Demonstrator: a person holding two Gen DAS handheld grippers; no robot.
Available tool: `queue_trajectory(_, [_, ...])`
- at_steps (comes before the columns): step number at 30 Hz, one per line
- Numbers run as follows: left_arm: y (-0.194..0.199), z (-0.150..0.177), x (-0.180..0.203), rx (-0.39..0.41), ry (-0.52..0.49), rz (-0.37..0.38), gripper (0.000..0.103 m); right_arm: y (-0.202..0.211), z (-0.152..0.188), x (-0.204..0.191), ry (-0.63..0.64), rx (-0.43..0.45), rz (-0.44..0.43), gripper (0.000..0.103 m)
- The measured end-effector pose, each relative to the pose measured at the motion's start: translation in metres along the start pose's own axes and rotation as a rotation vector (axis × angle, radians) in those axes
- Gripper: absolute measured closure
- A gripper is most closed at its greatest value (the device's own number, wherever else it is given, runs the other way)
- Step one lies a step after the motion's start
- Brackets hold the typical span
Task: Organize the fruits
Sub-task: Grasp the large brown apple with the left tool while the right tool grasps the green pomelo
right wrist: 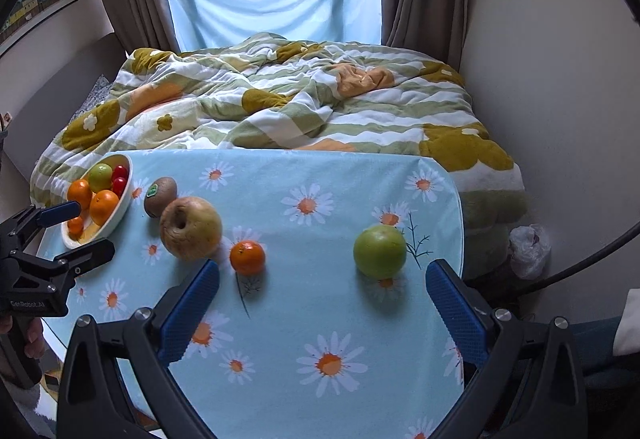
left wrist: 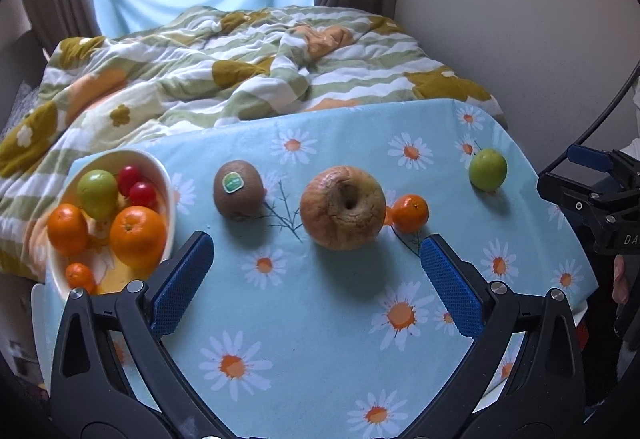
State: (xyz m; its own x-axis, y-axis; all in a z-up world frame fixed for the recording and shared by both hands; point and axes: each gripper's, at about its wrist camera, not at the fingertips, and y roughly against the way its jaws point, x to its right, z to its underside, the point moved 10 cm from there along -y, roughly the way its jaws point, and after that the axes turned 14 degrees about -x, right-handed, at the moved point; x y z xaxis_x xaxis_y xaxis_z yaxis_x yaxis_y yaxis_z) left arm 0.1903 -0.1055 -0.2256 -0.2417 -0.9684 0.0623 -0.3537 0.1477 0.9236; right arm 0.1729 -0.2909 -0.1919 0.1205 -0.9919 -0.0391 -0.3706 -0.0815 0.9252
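A white bowl (left wrist: 166, 175) at the table's left holds oranges, a green fruit and red tomatoes; it also shows in the right wrist view (right wrist: 124, 199). On the daisy tablecloth lie a kiwi (left wrist: 239, 195), a wrinkled yellow apple (left wrist: 343, 207), a small mandarin (left wrist: 410, 213) and a green apple (left wrist: 488, 169). My left gripper (left wrist: 316, 259) is open and empty, just in front of the yellow apple. My right gripper (right wrist: 322, 285) is open and empty, between the mandarin (right wrist: 247, 257) and the green apple (right wrist: 380, 251), both just ahead of it.
A bed with a striped flowered quilt (right wrist: 280, 107) lies right behind the table. The table's right edge (right wrist: 460, 223) drops off beside a white plastic bag (right wrist: 528, 245) on the floor. The wall stands to the right.
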Motion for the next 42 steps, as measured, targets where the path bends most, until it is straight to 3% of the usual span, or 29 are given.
queue_trajectory(14, [-0.078, -0.010, 0.018, -0.075, -0.062, -0.072, 0.000, -0.063, -0.001, 0.036, 0.039, -0.046, 0.004, 0.001])
queue_trajectory(17, [-0.086, -0.014, 0.023, -0.077, -0.078, -0.081, 0.002, -0.075, -0.001, 0.037, 0.050, -0.065, -0.002, 0.004])
queue_trajectory(22, [-0.100, -0.018, 0.028, -0.096, -0.094, -0.104, 0.014, -0.089, -0.002, 0.036, 0.071, -0.094, -0.014, 0.017])
queue_trajectory(26, [-0.100, -0.021, 0.024, -0.091, -0.090, -0.125, 0.021, -0.094, -0.003, 0.035, 0.092, -0.103, -0.012, 0.020])
queue_trajectory(34, [-0.099, -0.021, 0.023, -0.092, -0.090, -0.120, 0.022, -0.107, -0.004, 0.037, 0.099, -0.135, -0.007, 0.039])
queue_trajectory(42, [-0.095, -0.012, 0.022, -0.095, -0.074, -0.111, 0.022, -0.113, -0.010, 0.043, 0.088, -0.142, 0.002, 0.044])
